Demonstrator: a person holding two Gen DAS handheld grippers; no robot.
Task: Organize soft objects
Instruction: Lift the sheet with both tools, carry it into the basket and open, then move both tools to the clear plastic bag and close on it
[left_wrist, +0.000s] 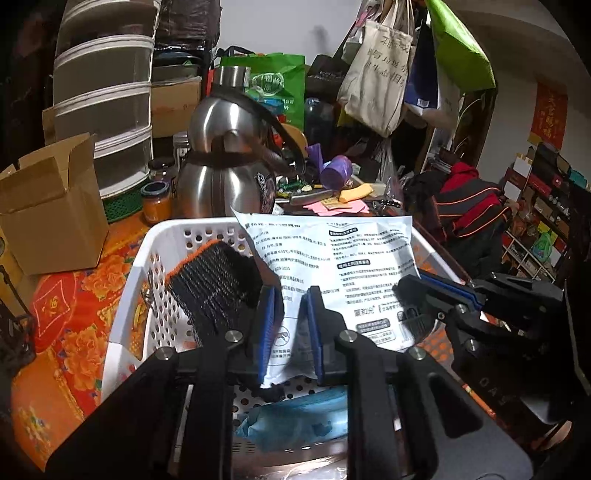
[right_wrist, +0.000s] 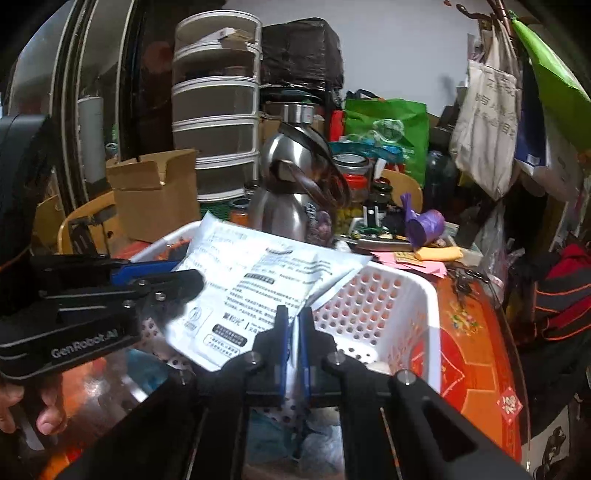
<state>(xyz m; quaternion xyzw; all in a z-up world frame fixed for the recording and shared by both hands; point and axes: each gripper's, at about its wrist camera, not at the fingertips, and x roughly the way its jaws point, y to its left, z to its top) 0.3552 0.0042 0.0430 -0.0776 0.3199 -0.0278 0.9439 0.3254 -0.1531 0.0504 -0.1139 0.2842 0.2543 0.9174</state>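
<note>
A white soft packet with black print (left_wrist: 332, 266) hangs over the white perforated basket (left_wrist: 173, 236). My left gripper (left_wrist: 291, 295) is shut on the packet's near lower corner. My right gripper (left_wrist: 424, 284) comes in from the right and is shut on the packet's right edge. In the right wrist view the same packet (right_wrist: 258, 284) lies across the basket (right_wrist: 413, 299), pinched between my right gripper's (right_wrist: 293, 314) blue pads, with my left gripper (right_wrist: 173, 273) on its left. A black glove with orange cuff (left_wrist: 218, 280) and something blue (left_wrist: 295, 421) lie in the basket.
A steel thermos jug (left_wrist: 225, 158) stands right behind the basket. A cardboard box (left_wrist: 51, 206) sits at the left, stacked clear drawers (left_wrist: 107, 92) behind it. A purple roll (left_wrist: 336, 170), yellow cloth (left_wrist: 354, 192) and pink notes lie further back. Bags hang at the upper right. The tablecloth (left_wrist: 66, 314) is orange floral.
</note>
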